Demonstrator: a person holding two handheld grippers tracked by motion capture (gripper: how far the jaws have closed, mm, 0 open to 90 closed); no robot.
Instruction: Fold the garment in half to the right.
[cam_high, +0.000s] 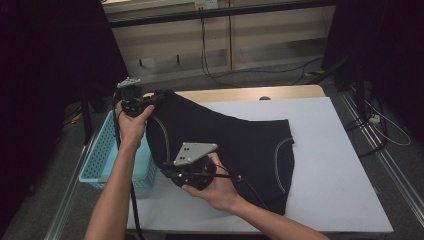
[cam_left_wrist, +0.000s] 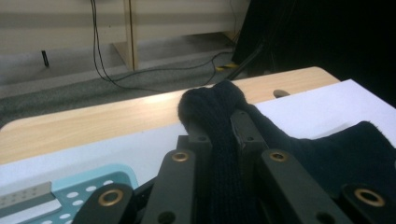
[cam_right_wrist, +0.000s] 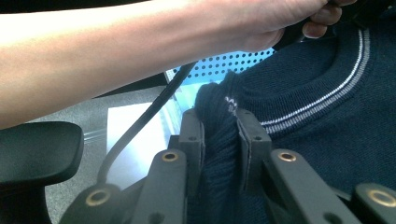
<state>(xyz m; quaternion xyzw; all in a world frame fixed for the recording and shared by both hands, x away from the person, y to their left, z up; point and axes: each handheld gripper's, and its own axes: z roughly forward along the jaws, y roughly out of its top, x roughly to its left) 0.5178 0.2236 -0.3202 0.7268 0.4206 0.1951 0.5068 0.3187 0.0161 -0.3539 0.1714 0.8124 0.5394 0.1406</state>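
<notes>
Hand-held gripper count: two, one in each of the person's hands. Left hand-held gripper (cam_high: 150, 100) sits at the far left corner of the table (cam_high: 330, 165), jaws clamped on a bunched fold of one dark knitted sweater (cam_high: 240, 145); in the left gripper view the fold (cam_left_wrist: 219, 121) rises between the two jaws and bulges out past their tips. Right hand-held gripper (cam_high: 167, 170) is nearer the person, at the sweater's left edge, jaws likewise closed on a gathered ridge of the knit (cam_right_wrist: 219, 116); a small white label shows on that ridge in the right gripper view. Each gripper therefore holds the same single garment, at two separate points along its left side.

Garment position: the sweater lies spread over the left and middle of the table, on the white sheet (cam_high: 320, 125), with its left edge lifted off the surface by the two grips. Light stripes, seen as a pair of thin lines, trim the neckline (cam_right_wrist: 327, 100); similar curved trim shows at two places in the high view.

Other items: one light blue perforated basket (cam_high: 102, 155) stands just beside the table's left edge, below the person's left forearm (cam_high: 117, 190). One black cable (cam_right_wrist: 140, 126) trails from the left gripper. One strip of bare wood (cam_high: 250, 93) runs along the table's far edge.
</notes>
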